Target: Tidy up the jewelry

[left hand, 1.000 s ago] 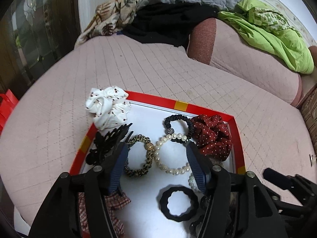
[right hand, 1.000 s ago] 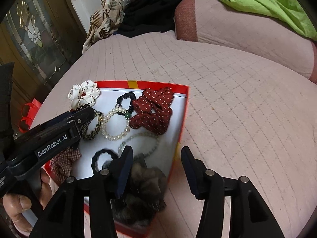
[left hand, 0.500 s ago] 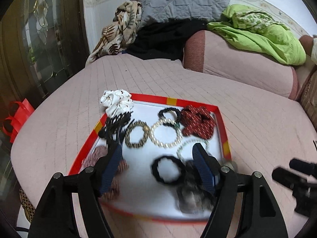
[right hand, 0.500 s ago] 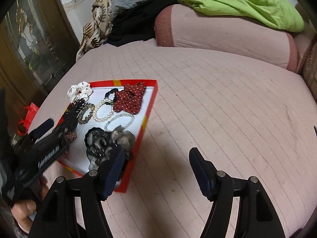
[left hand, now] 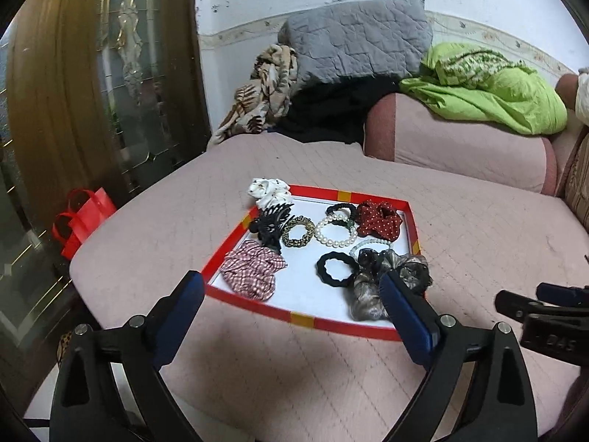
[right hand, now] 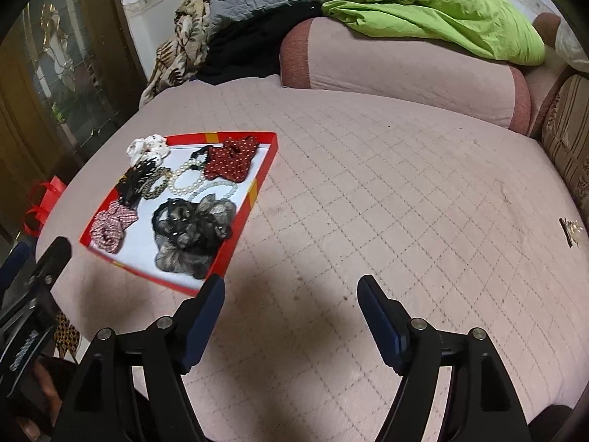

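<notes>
**Both grippers clear of the tray, one stray piece left on the bed**

Pink quilted bed (right hand: 368, 184) carries the red-rimmed tray (left hand: 305, 318), where the scrunchies, hair ties and pearl bracelet (left hand: 335, 231) already lie. Left hand-held gripper (left hand: 291, 302) hangs over the tray's near edge, jaws having just spread wide, nothing between them. Right hand-held gripper (right hand: 291, 305) has also just been opening and is empty, over bare quilt beside the tray. A small clip-like piece (right hand: 570, 232) lies alone far to the right, well apart from the tray; the right gripper looks nearer it.
</notes>
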Tool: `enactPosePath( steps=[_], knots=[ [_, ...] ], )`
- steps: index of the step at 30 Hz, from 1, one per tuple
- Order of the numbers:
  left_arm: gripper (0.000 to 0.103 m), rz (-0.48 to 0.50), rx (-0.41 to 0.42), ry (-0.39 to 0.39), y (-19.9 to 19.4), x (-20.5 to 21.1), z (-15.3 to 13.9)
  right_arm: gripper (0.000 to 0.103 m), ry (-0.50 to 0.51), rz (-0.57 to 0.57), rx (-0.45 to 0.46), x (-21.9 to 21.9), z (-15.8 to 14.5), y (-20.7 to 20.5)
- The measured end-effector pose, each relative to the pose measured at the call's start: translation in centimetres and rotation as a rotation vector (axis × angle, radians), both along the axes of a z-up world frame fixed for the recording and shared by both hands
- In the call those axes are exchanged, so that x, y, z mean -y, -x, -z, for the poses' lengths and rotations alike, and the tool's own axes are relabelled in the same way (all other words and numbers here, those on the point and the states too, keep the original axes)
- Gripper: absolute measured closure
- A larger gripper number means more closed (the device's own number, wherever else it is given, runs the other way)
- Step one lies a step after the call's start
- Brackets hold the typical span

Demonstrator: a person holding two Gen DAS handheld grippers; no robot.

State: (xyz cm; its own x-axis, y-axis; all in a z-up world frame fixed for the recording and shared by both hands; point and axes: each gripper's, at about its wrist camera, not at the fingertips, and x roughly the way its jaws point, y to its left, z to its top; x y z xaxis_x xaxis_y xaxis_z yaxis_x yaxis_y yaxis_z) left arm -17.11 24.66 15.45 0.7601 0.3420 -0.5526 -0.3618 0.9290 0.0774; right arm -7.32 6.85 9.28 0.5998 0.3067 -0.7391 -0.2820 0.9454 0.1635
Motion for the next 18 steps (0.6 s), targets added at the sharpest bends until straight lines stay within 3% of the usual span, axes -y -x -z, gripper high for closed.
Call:
enactPosePath(
  steps=[7,18],
  knots=[
    [0.007,-0.006,0.019,0.043,1.9,0.7,-2.1,0.019,0.006,-0.022,0.028,-0.9,-0.6,2.4],
    [0.004,-0.032,0.027,0.012,3.5,1.1,-3.0,0.015,0.065,-0.021,0.121,-1.7,-2.1,5.7]
  ],
)
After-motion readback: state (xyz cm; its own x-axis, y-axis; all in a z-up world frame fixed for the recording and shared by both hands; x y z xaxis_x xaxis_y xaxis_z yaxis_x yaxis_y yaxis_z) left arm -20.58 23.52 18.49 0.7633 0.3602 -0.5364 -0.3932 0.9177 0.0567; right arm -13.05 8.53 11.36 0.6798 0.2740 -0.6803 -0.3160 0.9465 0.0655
